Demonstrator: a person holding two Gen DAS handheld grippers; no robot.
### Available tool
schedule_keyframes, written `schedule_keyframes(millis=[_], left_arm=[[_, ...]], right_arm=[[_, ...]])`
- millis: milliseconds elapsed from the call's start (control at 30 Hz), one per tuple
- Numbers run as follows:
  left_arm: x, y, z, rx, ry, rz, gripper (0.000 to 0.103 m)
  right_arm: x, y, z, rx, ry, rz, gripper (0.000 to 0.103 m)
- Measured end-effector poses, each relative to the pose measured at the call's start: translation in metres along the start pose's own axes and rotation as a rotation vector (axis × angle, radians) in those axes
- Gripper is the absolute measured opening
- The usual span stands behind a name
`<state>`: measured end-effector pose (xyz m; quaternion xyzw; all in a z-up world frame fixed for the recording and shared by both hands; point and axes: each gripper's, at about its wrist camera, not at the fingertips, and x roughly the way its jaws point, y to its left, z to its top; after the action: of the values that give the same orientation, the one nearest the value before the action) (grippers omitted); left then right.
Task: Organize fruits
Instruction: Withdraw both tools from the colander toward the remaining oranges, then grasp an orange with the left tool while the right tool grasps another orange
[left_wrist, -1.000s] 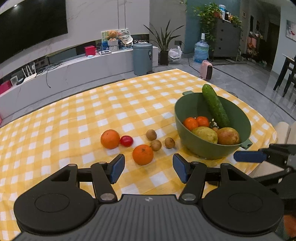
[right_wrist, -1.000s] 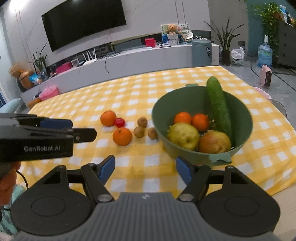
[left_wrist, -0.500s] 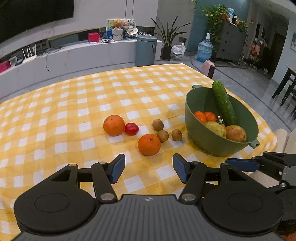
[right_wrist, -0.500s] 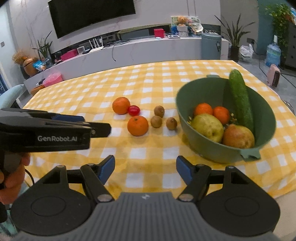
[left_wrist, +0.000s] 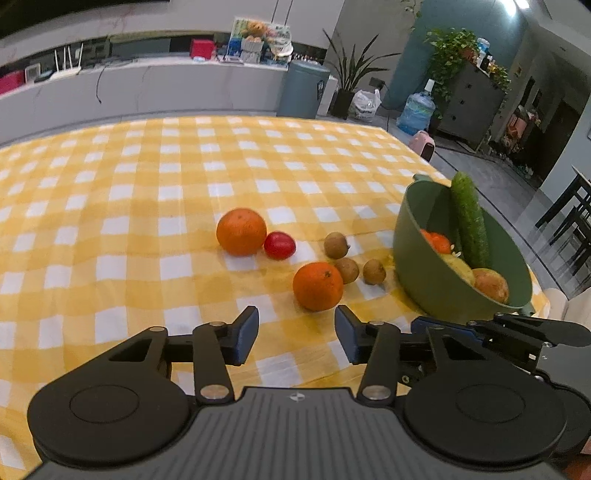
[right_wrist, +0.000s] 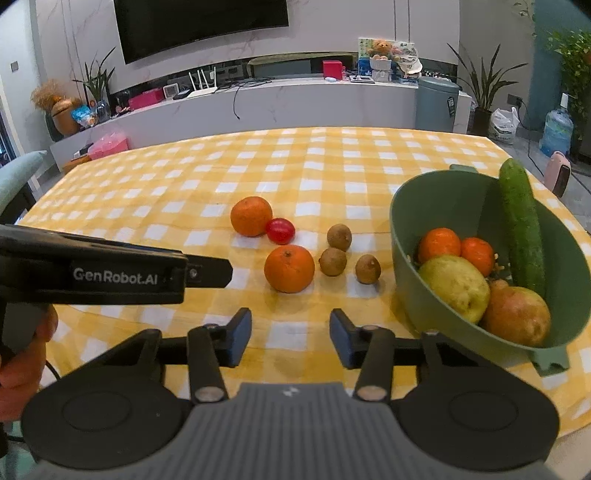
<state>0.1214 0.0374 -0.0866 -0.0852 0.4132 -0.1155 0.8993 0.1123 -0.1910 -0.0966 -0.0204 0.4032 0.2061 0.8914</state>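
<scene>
While both jaw pairs are closing with nothing between them, the left hand-held gripper (left_wrist: 295, 334) and the right hand-held gripper (right_wrist: 290, 338) hang above the near edge of the worktop (right_wrist: 314, 162), which carries a yellow checked cloth. Loose on the cloth lie two oranges: the near orange (right_wrist: 289, 268) and the far orange (right_wrist: 251, 216), the latter touching a red tomato (right_wrist: 280, 230). Three small brown fruits (right_wrist: 332, 261) sit between the oranges and the green bowl (right_wrist: 450, 199). The bowl holds a cucumber (right_wrist: 521, 221), two tangerines, a pear and a reddish fruit.
</scene>
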Motion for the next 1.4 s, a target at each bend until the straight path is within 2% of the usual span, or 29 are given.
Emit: schedule_keyframes(millis=[100,267,467,700,833,967,1067,1167,1333,1400], left_arm=[[0.009,0.004,0.0,-0.012,0.014,0.012,0.049],[0.02,0.012,0.008,-0.009,0.008,0.039,0.049],[0.032,0.018,0.023,0.11,0.001,0.102,0.049],[0.053,0.025,0.036,0.238,0.003,0.118,0.052],[0.066,0.022,0.042,0.346,0.021,0.103,0.054],[0.077,0.016,0.045,0.465,0.037,0.073,0.061],[0.086,0.013,0.046,0.558,0.06,0.08,0.061],[0.092,0.011,0.049,0.592,0.056,0.078,0.066],[0.1,0.004,0.047,0.654,0.055,0.071,0.065],[0.101,0.002,0.046,0.662,0.052,0.071,0.053]], right_arm=[[0.012,-0.002,0.002,-0.006,0.006,0.008,0.034],[0.031,0.0,0.013,-0.037,-0.025,0.003,0.035],[0.055,0.008,0.028,-0.065,-0.036,0.004,0.036],[0.072,0.015,0.029,-0.075,-0.023,-0.024,0.042],[0.076,0.015,0.028,-0.088,-0.021,-0.027,0.042],[0.077,0.014,0.027,-0.086,-0.009,-0.024,0.042],[0.078,0.014,0.027,-0.077,-0.005,-0.022,0.042],[0.079,0.013,0.028,-0.069,-0.001,-0.017,0.043],[0.081,0.005,0.03,-0.044,0.005,-0.004,0.043],[0.081,0.005,0.03,-0.039,0.008,0.001,0.043]])
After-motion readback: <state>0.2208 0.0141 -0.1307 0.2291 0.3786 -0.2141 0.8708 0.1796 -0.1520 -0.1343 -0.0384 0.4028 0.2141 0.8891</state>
